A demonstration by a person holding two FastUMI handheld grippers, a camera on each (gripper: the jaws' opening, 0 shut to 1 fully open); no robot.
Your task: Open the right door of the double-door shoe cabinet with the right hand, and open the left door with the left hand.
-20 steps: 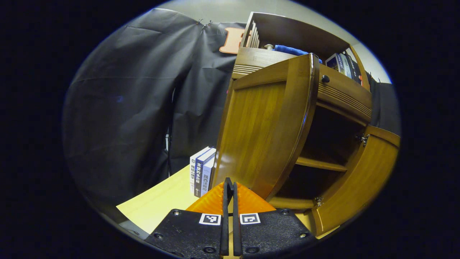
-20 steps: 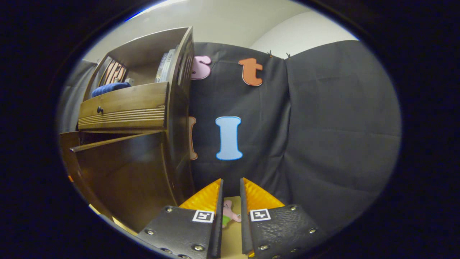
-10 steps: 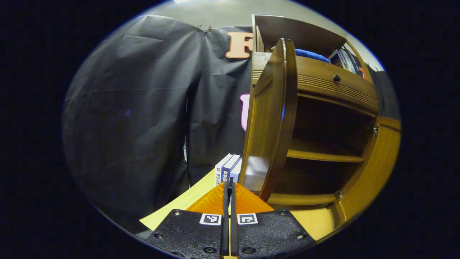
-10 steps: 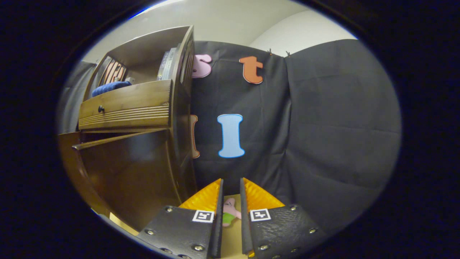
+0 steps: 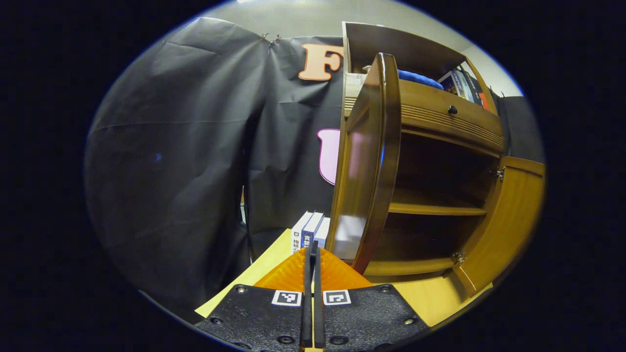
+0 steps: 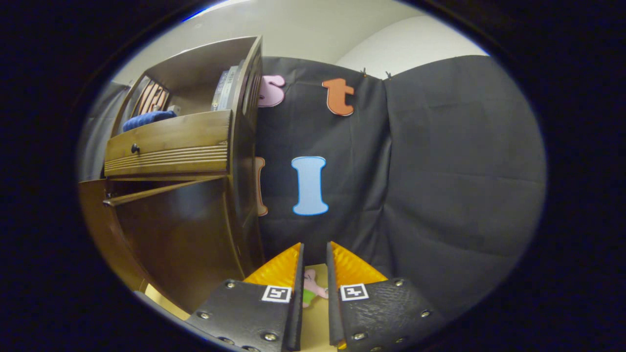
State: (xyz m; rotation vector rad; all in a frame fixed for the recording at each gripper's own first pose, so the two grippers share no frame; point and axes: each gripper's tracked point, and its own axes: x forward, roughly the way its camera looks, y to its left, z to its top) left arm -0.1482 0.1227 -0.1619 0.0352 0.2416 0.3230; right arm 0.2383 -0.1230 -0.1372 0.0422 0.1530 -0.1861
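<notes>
Left gripper view: shoe cabinet (image 5: 440, 161) with both doors wide, left gripper (image 5: 311, 254) jaws together, right gripper (image 6: 314, 254) jaws apart.

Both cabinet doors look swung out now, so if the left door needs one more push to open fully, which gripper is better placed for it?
Left, probably. The left gripper, fingers together, points at the bottom edge of the left door. The right gripper faces the booth's cloth wall beside the right door.

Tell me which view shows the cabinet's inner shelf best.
The left gripper view: with both doors swung open, the inner shelf lies in plain sight. The right gripper view looks past the cabinet from its side, over the right door's outer face.
</notes>
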